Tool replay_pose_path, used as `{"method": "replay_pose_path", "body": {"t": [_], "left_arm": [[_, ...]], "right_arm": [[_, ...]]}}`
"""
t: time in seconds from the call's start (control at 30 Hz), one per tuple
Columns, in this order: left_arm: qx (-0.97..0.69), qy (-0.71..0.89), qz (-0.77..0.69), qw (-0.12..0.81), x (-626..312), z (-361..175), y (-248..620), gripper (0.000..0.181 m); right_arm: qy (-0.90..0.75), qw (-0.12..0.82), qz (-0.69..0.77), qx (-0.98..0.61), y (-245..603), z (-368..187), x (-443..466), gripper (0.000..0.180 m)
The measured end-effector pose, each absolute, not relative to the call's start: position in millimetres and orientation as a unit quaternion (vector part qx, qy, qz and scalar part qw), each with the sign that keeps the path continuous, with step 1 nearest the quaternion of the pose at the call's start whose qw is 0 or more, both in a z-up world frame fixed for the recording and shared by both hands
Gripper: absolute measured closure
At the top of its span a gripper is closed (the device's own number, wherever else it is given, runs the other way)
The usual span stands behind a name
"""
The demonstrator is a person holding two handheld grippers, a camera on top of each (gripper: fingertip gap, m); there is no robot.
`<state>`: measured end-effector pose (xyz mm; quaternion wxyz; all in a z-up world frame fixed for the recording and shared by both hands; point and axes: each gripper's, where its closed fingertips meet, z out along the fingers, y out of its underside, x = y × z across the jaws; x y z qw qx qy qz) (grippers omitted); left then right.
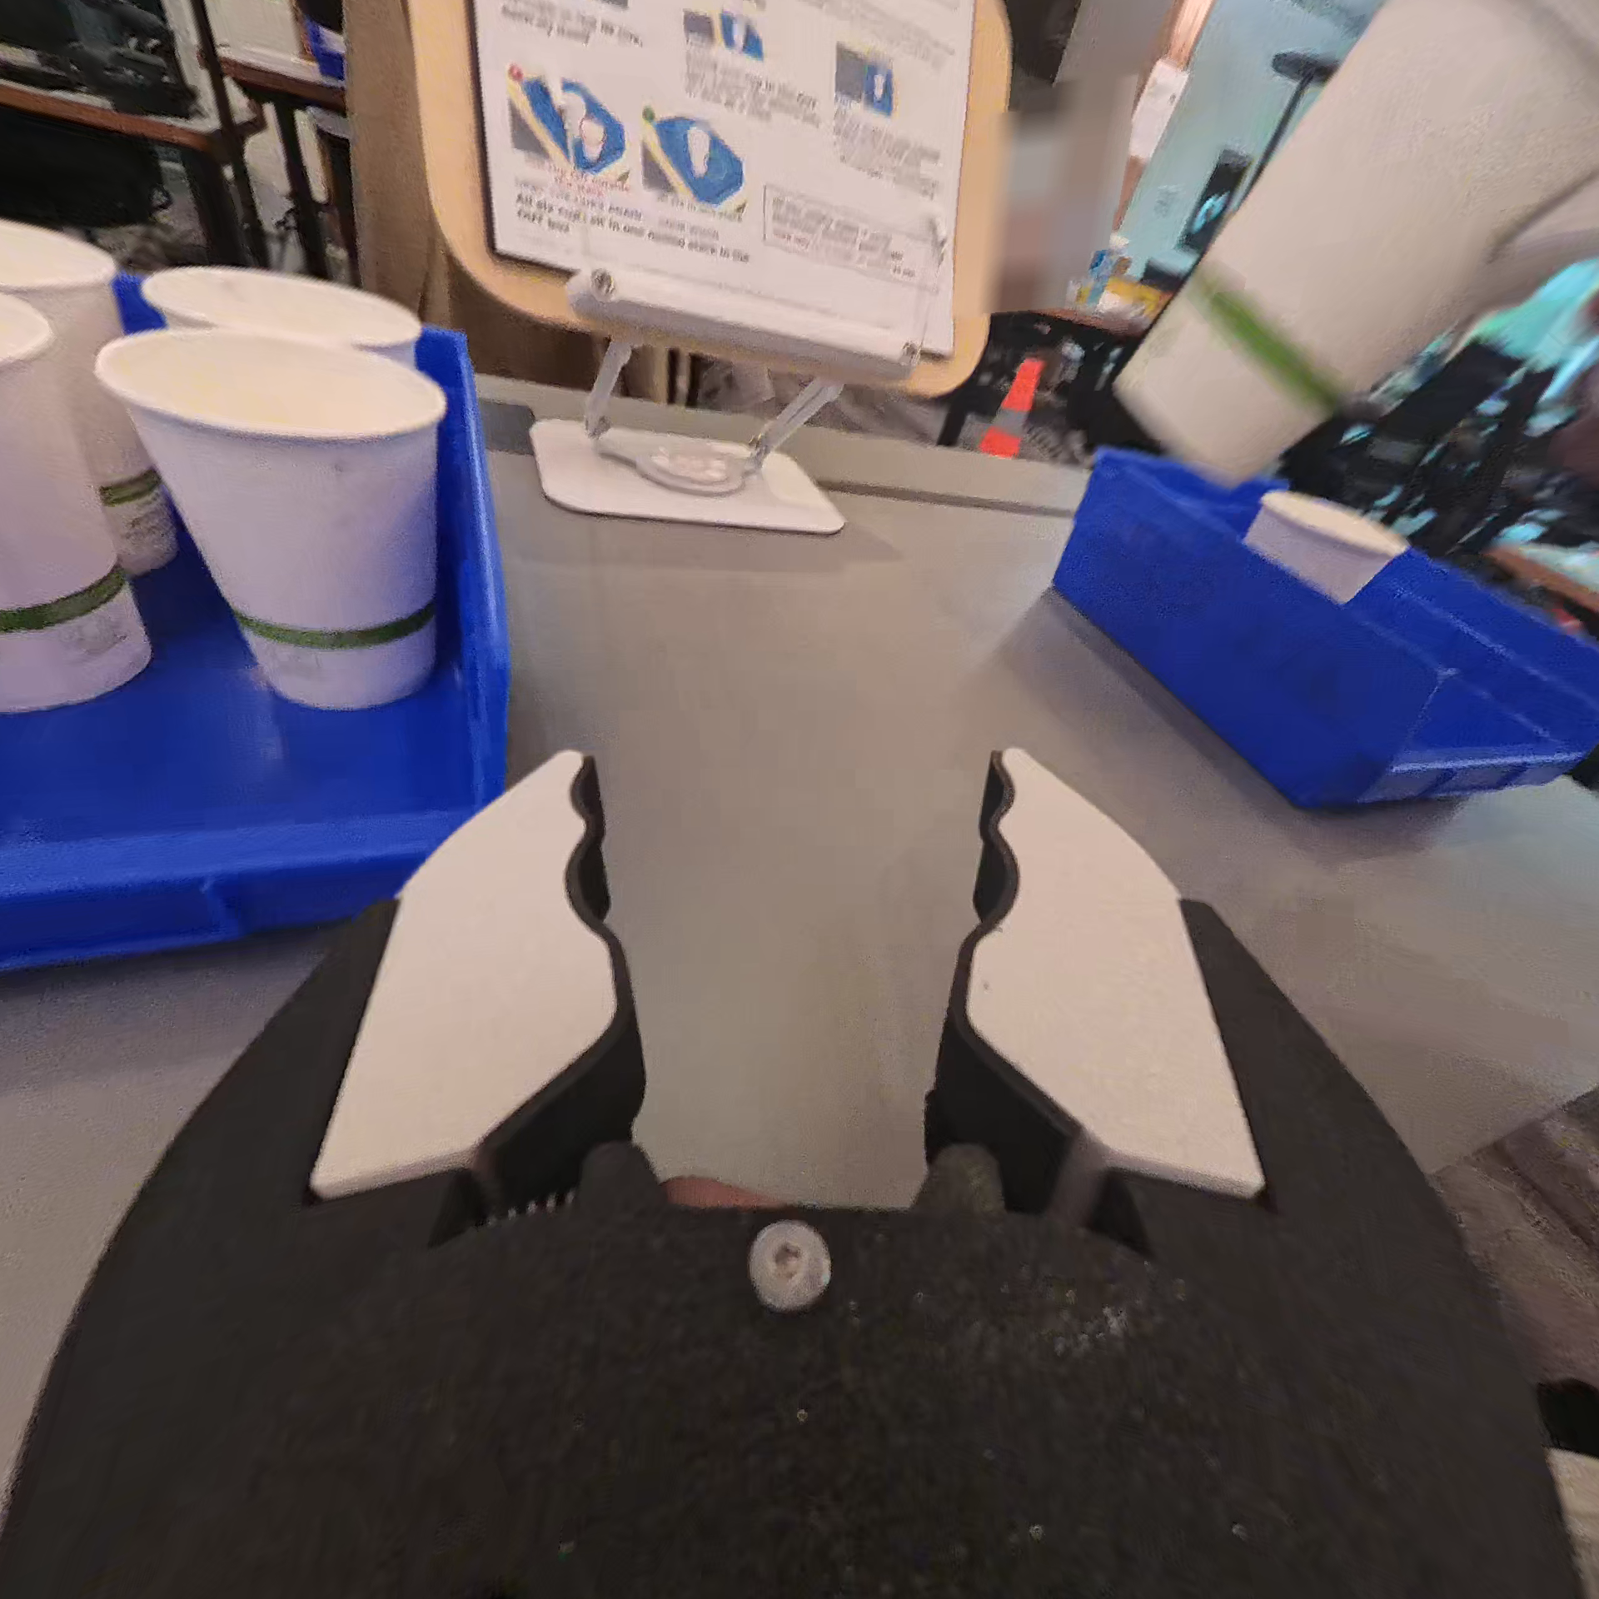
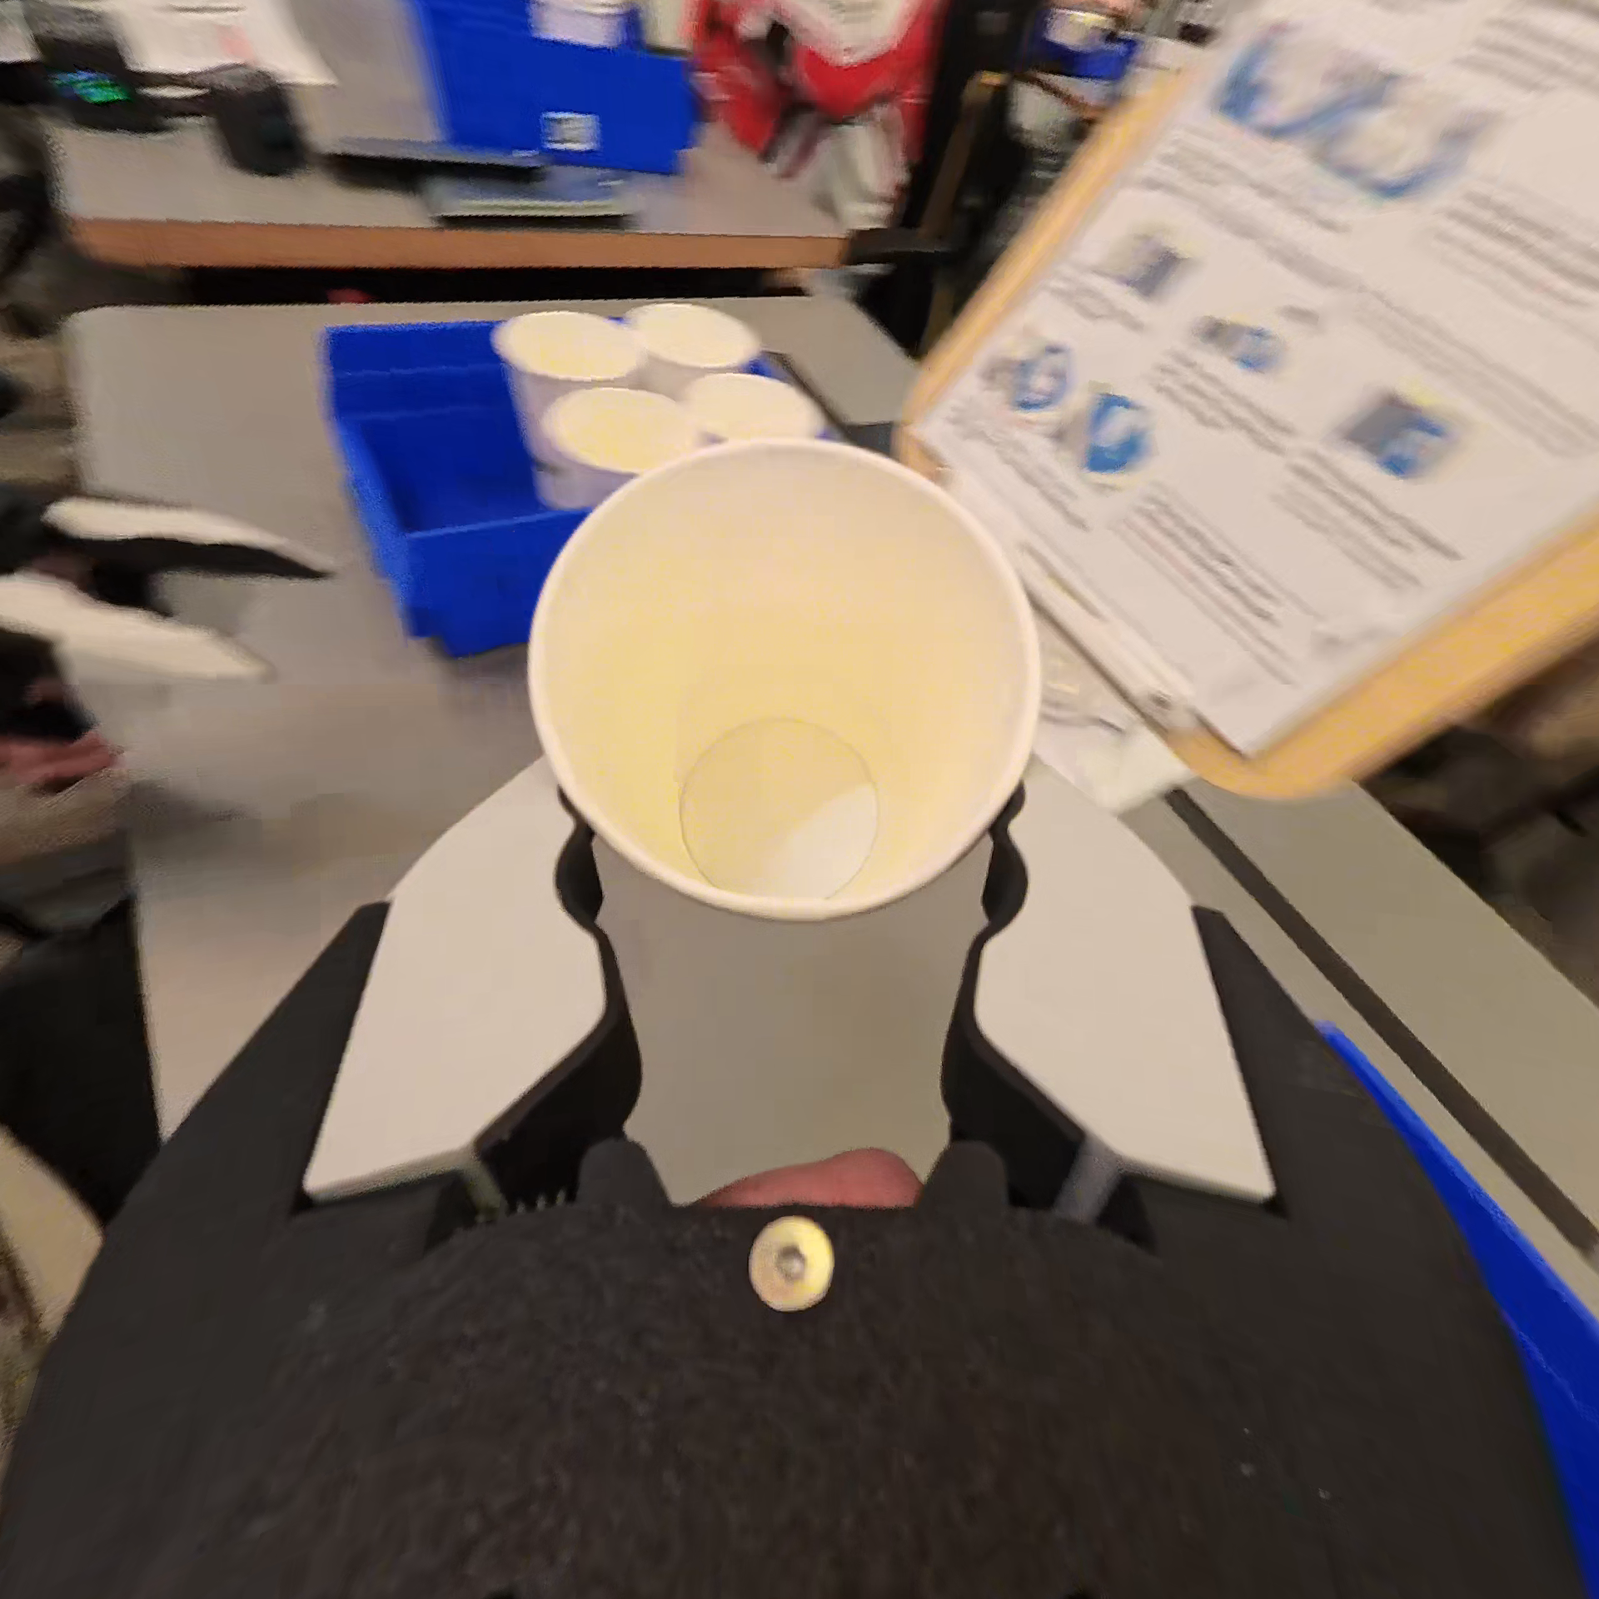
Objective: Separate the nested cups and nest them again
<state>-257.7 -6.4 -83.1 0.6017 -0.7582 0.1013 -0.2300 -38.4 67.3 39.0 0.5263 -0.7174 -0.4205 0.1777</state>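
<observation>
My right gripper is shut on a white paper cup, gripping its sides below the rim, with the empty mouth facing the camera. In the left wrist view this cup hangs tilted and blurred in the air above the right blue bin, which holds one white cup. My left gripper is open and empty, low over the grey table. It also shows in the right wrist view. The left blue bin holds several upright white cups with green bands, which also show in the right wrist view.
An instruction board on a white stand stands at the table's far edge between the bins and shows close on the right in the right wrist view. Other tables and a blue bin lie beyond. A blue bin rim sits under my right gripper.
</observation>
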Motion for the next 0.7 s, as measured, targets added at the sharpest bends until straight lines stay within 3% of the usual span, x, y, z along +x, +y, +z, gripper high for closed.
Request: {"method": "replay_pose_path", "body": {"t": [0.27,0.47,0.7], "left_arm": [[-0.759,0.128,-0.23,0.596,-249,-88,-9,0.098],[-0.764,0.135,-0.247,0.581,-244,-93,-11,0.097],[-0.773,0.131,-0.266,0.561,-245,-99,-12,0.099]], "right_arm": [[-0.138,0.557,0.049,-0.817,99,68,140,0.092],[-0.071,0.504,-0.012,-0.861,116,18,204,0.092],[-0.076,0.443,-0.003,-0.893,132,-30,213,0.091]]}}
